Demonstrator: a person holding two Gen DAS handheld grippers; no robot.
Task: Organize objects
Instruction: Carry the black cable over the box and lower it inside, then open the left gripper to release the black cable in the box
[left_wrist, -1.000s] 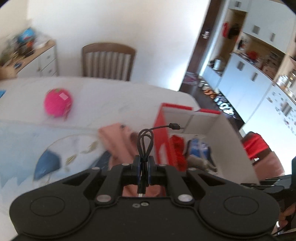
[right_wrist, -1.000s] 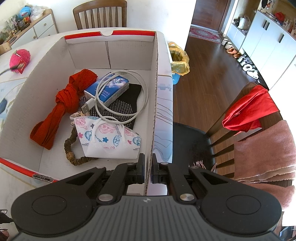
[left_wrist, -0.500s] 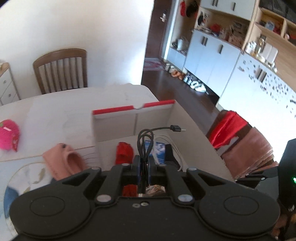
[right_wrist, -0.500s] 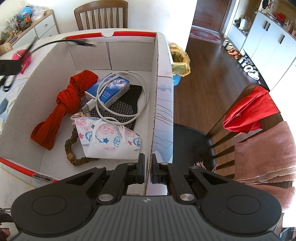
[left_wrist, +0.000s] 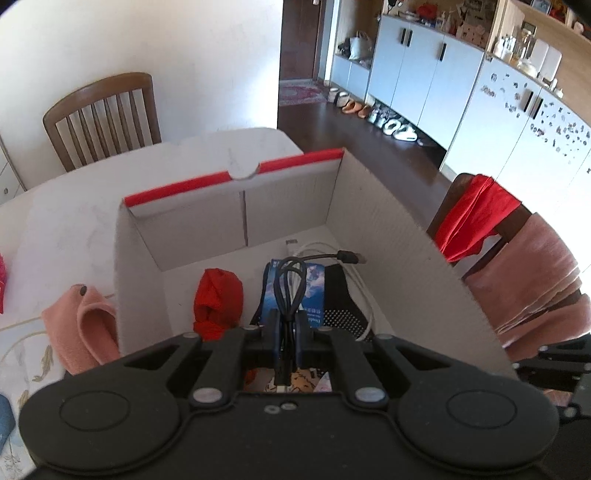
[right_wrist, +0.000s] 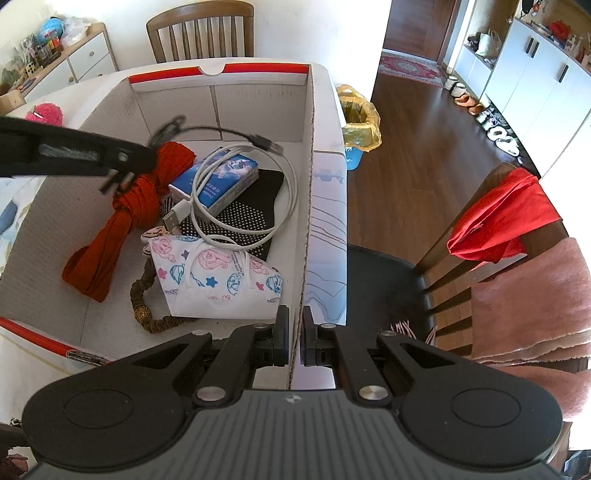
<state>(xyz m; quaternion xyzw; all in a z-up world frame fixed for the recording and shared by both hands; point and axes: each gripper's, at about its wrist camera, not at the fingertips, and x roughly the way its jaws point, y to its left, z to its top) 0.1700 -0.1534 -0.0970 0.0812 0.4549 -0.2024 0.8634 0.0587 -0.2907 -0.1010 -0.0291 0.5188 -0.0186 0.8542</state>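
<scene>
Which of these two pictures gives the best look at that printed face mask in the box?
The right wrist view: the face mask lies in full sight on the floor of the box, with its cartoon print and ear loops clear. In the left wrist view only a scrap of it peeks out beneath the left tongs.

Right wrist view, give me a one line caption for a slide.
Right gripper clamps the box wall while the left gripper carries a black cable over the box.
</scene>
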